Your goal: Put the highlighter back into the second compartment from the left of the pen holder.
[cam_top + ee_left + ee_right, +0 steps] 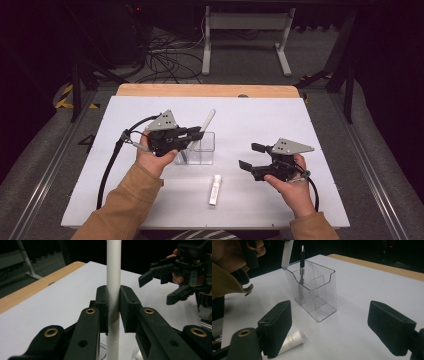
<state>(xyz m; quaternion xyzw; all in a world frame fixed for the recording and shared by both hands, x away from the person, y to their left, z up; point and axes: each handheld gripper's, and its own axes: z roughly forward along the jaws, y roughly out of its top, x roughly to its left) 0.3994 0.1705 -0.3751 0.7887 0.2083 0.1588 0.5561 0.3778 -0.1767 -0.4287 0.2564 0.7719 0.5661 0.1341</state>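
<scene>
My left gripper (196, 134) is shut on a long white marker (209, 120), which stands nearly upright between its pads (113, 277). The marker's lower end (286, 257) is at the rim of a clear plastic holder (202, 148), at the corner nearest my left hand. A thin black pen (301, 263) stands inside that holder (318, 293). My right gripper (251, 156) hovers open to the right of the holder, its jaws wide apart with nothing between them (329, 327). It also appears in the left gripper view (157, 289).
A short white tube (215, 189) lies on the white table (280, 120) in front of the holder, and again by my right gripper's left jaw (290, 341). A wooden strip (207, 90) edges the table's far side. Cables and a stand sit on the floor beyond.
</scene>
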